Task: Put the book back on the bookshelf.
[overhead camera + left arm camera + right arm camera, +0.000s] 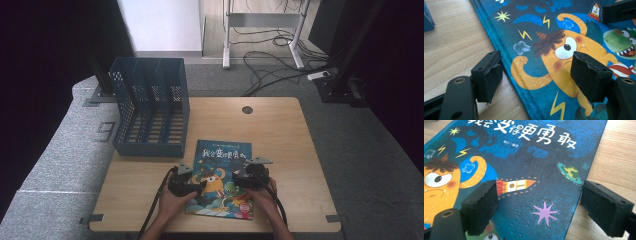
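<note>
The book lies flat on the table, just in front of the blue file rack. The left gripper straddles its left edge, jaws wide apart, gripping nothing. The right gripper straddles its right edge, jaws likewise wide and empty.
</note>
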